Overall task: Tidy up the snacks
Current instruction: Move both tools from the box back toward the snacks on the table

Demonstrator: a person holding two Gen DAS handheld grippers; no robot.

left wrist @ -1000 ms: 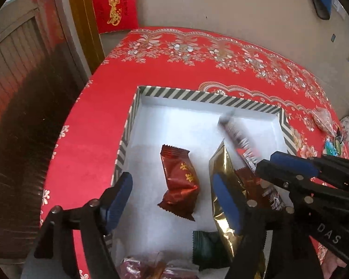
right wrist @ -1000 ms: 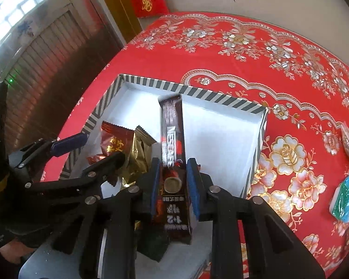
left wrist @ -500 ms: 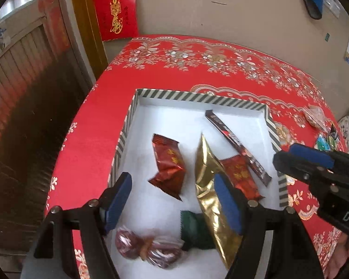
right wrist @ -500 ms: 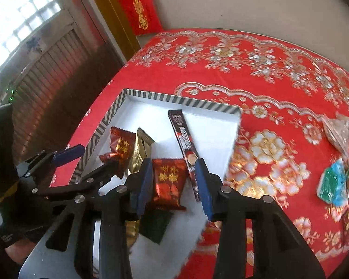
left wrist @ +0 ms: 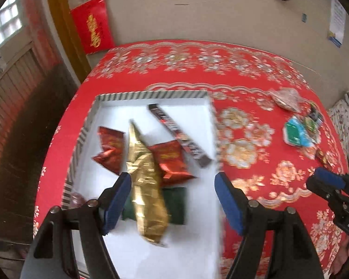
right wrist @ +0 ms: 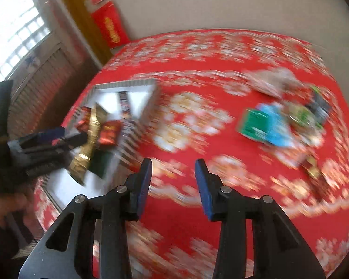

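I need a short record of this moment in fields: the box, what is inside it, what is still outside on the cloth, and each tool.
box: striped-rim tray with white floor, on red floral tablecloth
inside: dark coffee stick, gold packet, two red packets, green packet
outside: green-and-blue packets and clear bag, to the right of the tray
left tool: open, empty, above the tray
right tool: open, empty, above the cloth

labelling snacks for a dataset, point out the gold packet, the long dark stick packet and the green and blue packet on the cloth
gold packet (left wrist: 144,181): left wrist view, crinkled middle
long dark stick packet (left wrist: 179,135): left wrist view, mid-length
green and blue packet (left wrist: 296,134): left wrist view, centre
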